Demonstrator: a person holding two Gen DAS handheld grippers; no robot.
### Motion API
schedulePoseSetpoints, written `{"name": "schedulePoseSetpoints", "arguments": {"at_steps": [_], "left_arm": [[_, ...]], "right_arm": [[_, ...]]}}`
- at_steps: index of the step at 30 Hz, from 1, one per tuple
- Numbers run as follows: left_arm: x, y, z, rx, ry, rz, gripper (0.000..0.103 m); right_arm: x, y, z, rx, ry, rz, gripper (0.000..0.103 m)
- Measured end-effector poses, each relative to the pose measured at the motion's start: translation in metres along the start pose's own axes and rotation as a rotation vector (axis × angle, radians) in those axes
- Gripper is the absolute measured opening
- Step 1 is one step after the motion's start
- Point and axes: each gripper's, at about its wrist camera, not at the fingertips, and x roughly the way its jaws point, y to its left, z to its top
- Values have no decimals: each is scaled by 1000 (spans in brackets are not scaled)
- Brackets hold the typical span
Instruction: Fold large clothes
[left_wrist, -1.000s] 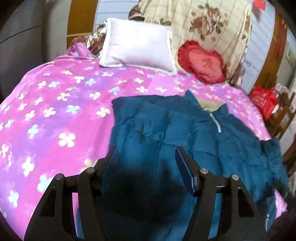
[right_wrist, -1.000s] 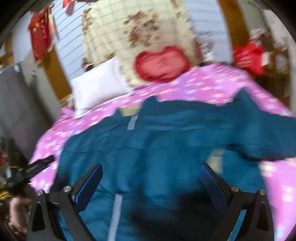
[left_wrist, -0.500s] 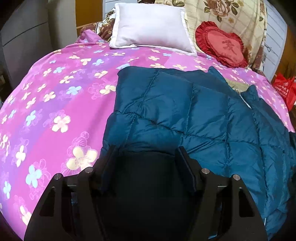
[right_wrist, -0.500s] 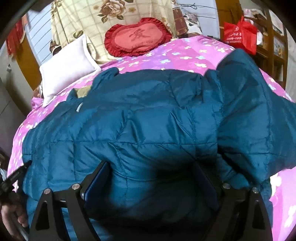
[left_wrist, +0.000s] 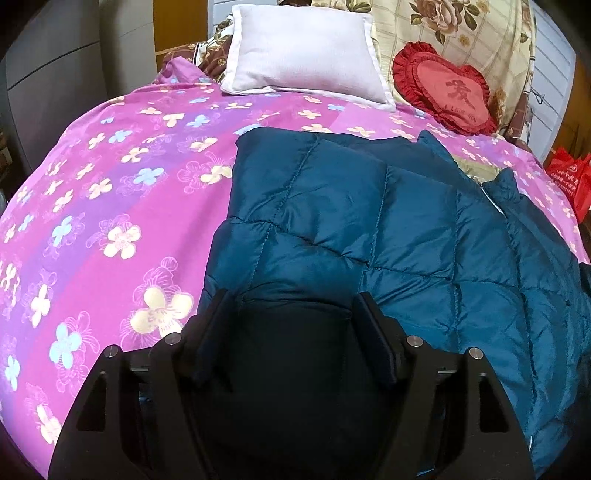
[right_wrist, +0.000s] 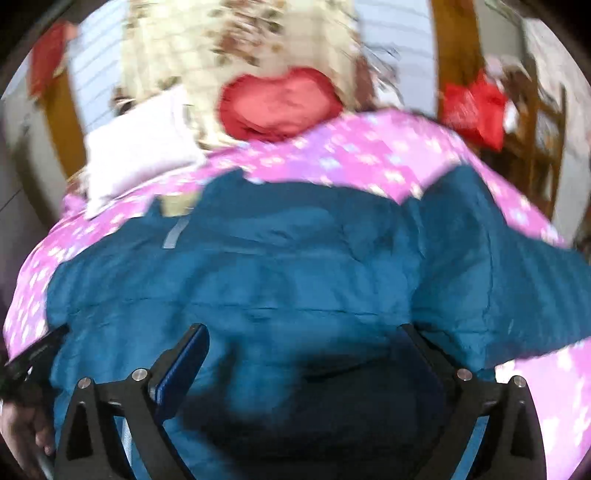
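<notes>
Teal jacket (left_wrist: 388, 229) lay on pink bedsheet (left_wrist: 110, 206), below white pillow (left_wrist: 303, 48). Left gripper (left_wrist: 295, 325) and right gripper (right_wrist: 303, 354) jaws spread wide over jacket, gripping nothing.

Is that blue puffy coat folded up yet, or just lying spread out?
Mostly spread out. The blue coat lies flat across the pink flowered bedspread, one sleeve stretched sideways; no neat folded stack shows.
</notes>
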Motion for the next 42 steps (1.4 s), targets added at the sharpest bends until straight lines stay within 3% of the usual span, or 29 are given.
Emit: {"name": "schedulePoseSetpoints", "arguments": {"at_steps": [3, 6, 8, 15, 19, 22, 25, 28, 30, 35, 38, 42], "left_arm": [[0, 0, 0, -6, -1, -5, 69], [-1, 0, -2, -7, -2, -9, 70], [-3, 1, -4, -10, -2, -13, 70], [-3, -3, -4, 8, -2, 21, 70], [-30, -9, -4, 40, -61, 90, 70], [-69, -11, -15, 26, -107, 37, 70], [-89, -20, -48, 108, -91, -8, 80], [-94, -24, -85, 180, -77, -24, 80], [-88, -25, -101, 197, -38, -72, 80], [-84, -10, -103, 98, -6, -144, 80], [-88, -7, -106, 79, -11, -160, 80], [-89, -11, -107, 86, -9, -156, 81]], "right_arm": [[9, 19, -9, -62, 38, 45, 100], [55, 2, -31, -6, 198, 64, 103], [58, -8, -28, 29, 179, 103, 103], [59, -4, -28, -4, 158, 102, 103], [13, -26, -41, 83, 55, 142, 101], [-18, -41, -37, 132, -23, 83, 101], [-45, -70, -39, 192, -59, 13, 101], [-69, -112, -63, 244, -73, -71, 101], [-88, -142, -84, 290, -74, -143, 101], [-158, -203, -142, 398, -108, -252, 101], [-193, -211, -165, 394, -121, -321, 101], [-204, -206, -177, 377, -86, -335, 101]]}}
